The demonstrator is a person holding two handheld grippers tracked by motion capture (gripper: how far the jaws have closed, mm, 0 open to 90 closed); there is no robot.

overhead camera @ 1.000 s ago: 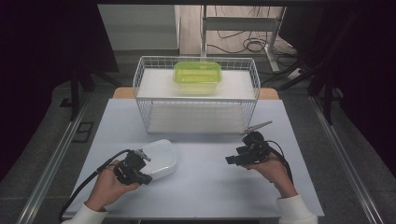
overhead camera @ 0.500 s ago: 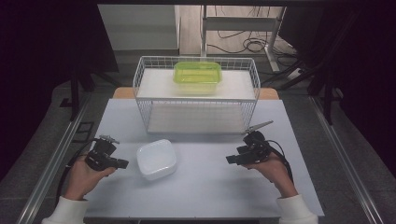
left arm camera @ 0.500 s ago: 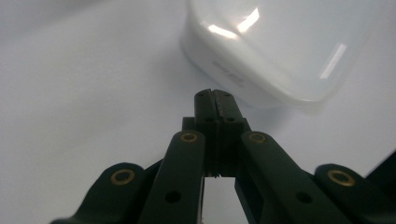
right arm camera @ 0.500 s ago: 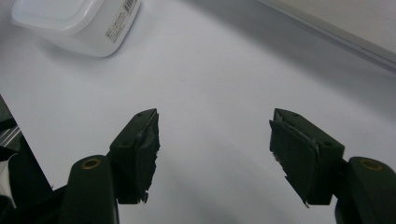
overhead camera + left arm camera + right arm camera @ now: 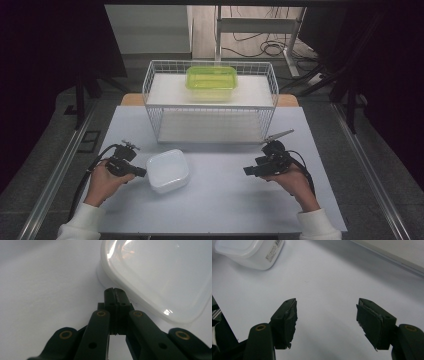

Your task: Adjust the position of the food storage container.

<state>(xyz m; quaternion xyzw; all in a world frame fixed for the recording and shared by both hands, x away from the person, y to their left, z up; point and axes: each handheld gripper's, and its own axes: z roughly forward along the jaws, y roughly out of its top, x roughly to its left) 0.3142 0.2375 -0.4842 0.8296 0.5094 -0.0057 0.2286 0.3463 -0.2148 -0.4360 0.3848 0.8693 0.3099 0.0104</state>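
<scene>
While its jaws are pressed together on nothing, the left tool lies just beside the left edge of the white lidded plastic container, which rests on the table. Well apart at right, the right tool is spread and empty. Behind both stands a white wire basket bearing a green container.

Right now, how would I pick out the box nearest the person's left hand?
Start at the white wire basket at the back of the pale table, then come toward the person's left side. There sits the white lidded box, low and square with rounded corners, beside the shut left gripper. Unlike the green container in the basket, it is milky white.
</scene>
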